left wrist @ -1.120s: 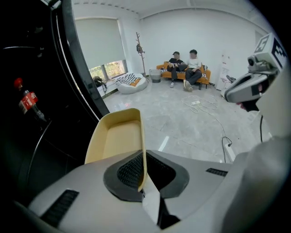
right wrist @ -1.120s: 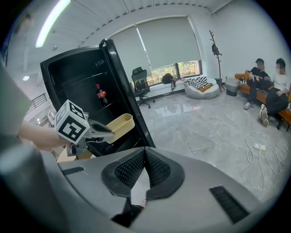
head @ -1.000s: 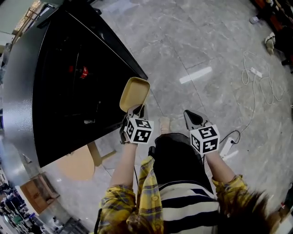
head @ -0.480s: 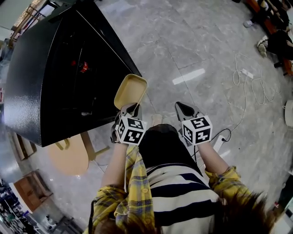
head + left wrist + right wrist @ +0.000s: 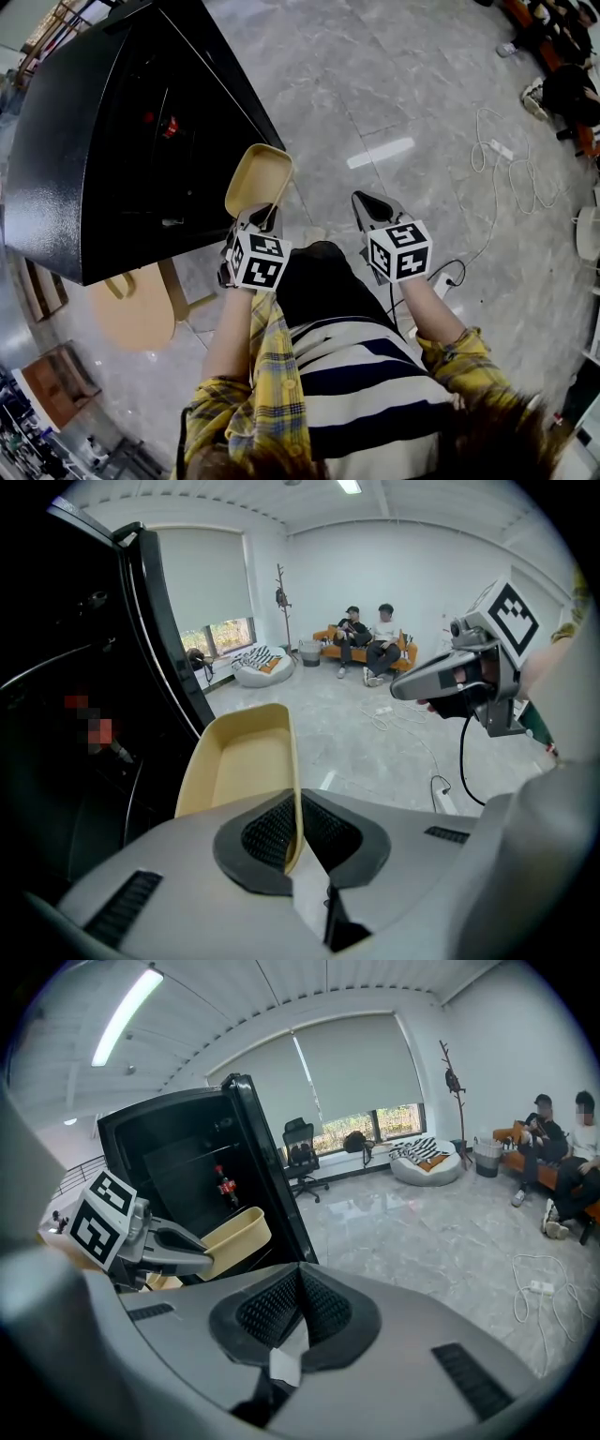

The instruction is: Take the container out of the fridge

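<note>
In the head view the beige container (image 5: 255, 178) sits mid-frame, held out from the left gripper (image 5: 255, 216) just right of the black fridge (image 5: 112, 141), with the right gripper (image 5: 367, 204) apart at its right. In the left gripper view the jaws pinch the container's near right wall, the tub stretching up-frame from them. In the right gripper view the jaws are pressed together, empty, the container at middle left, well apart.

Left gripper (image 5: 259, 217) clamped on container (image 5: 257, 178); right gripper (image 5: 365, 202) closed.
</note>
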`<state>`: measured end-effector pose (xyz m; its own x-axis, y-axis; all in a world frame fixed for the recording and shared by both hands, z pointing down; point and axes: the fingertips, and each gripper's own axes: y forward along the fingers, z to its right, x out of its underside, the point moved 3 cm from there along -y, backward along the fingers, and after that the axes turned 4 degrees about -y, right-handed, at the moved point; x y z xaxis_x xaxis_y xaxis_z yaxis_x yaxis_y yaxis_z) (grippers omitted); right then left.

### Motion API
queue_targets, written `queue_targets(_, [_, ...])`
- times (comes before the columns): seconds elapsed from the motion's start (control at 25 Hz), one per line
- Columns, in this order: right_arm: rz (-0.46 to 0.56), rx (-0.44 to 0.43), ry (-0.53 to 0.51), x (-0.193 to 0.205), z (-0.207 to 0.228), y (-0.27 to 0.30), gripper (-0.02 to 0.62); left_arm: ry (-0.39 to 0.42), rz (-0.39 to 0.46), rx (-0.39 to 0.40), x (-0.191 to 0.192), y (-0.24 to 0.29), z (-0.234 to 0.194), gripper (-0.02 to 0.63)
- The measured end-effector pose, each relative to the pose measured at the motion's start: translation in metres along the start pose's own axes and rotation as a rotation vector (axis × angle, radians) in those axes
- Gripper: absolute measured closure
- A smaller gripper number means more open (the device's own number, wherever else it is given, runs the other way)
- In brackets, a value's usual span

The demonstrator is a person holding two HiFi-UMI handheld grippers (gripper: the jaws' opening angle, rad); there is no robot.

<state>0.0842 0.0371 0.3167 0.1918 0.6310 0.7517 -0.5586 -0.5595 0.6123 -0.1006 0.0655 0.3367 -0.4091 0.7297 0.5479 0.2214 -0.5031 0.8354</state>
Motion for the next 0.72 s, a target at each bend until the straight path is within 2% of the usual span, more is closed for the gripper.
queue_targets(0.72, [-0.011, 0.026, -0.024, -0.023, -0.002, 0.017, 0.568, -0.019, 0.033, 0.018, -0.008, 0.005, -0.017, 0.574])
